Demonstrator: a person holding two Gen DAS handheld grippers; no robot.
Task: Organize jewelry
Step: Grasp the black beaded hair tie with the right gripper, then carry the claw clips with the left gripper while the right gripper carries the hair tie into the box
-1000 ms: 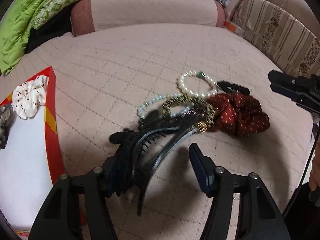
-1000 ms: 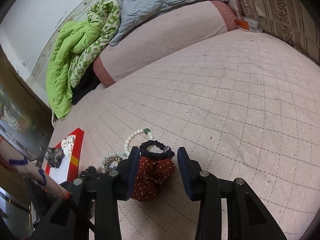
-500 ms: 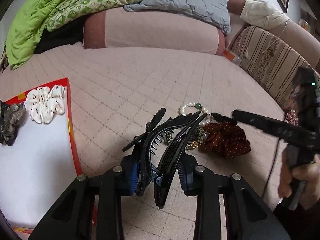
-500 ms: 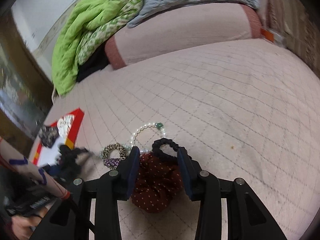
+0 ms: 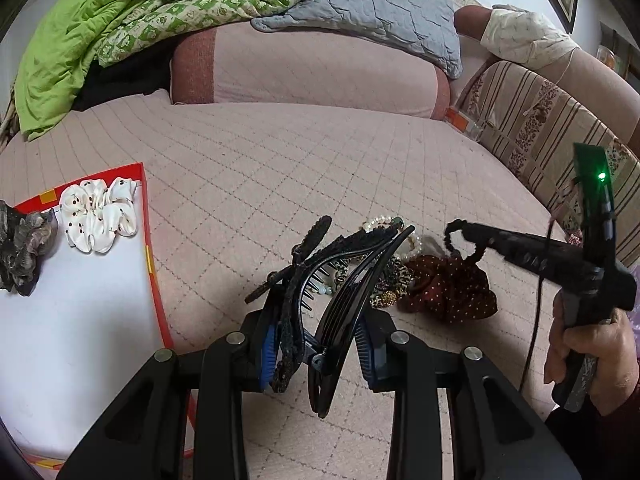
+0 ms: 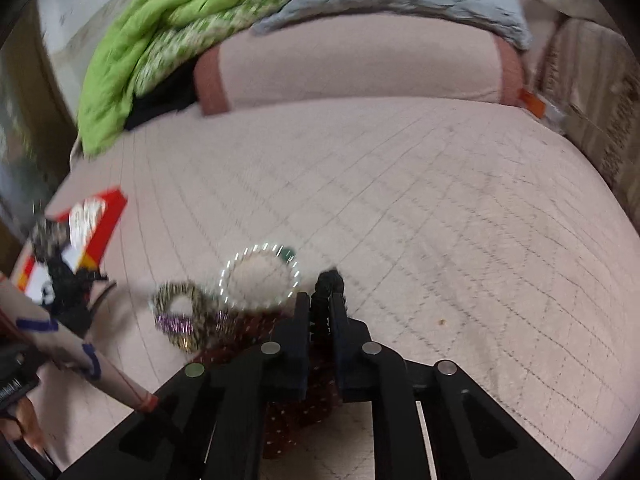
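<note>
Though blurred, tie (image 6: pixel 328 280) apparently in gripper (image 6: pixel 319 301).

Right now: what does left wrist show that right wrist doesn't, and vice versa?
Left wrist only: left gripper shut on the black hair claw; cream spotted scrunchie sharp in the red-edged tray.
Right wrist only: the whole pearl bracelet, ring unobstructed.
Both: right gripper, jaws just closed, pinching the black hair tie; red dotted scrunchie on the bed.

Black hair claw (image 5: pixel 344 284), dark red white-dotted scrunchie (image 5: pixel 448 288), white dark-spotted scrunchie (image 5: pixel 100 212), red-edged box (image 5: pixel 154 280)
</note>
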